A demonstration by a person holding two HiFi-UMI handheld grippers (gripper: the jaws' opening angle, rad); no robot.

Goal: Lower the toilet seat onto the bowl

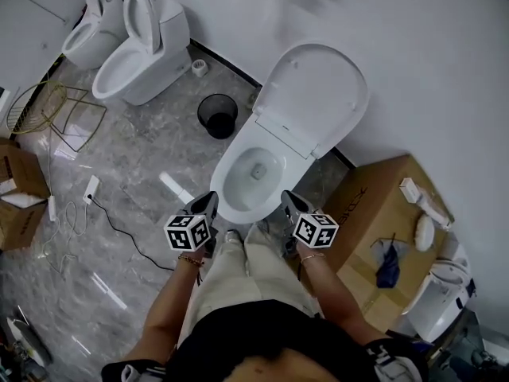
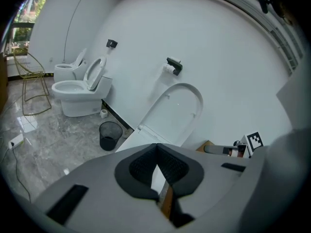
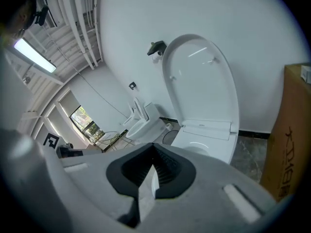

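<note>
A white toilet bowl (image 1: pixel 250 173) stands against the wall with its seat and lid (image 1: pixel 314 98) raised and leaning back. In the head view my left gripper (image 1: pixel 208 204) hovers by the bowl's front left rim and my right gripper (image 1: pixel 288 201) by its front right rim. Both are shut with nothing between the pads, and neither touches the toilet. The left gripper view shows the raised seat and lid (image 2: pixel 175 108) ahead of my shut left gripper (image 2: pixel 156 147). In the right gripper view the seat and lid (image 3: pixel 204 81) rise above the bowl (image 3: pixel 206 147), beyond my shut right gripper (image 3: pixel 153 147).
Two more toilets (image 1: pixel 139 54) (image 1: pixel 91 30) stand at the back left. A black bin (image 1: pixel 217 115) sits left of the bowl, a cardboard box (image 1: pixel 382 213) right of it. A wire rack (image 1: pixel 48 110) and a cable (image 1: pixel 119 229) lie on the marble floor.
</note>
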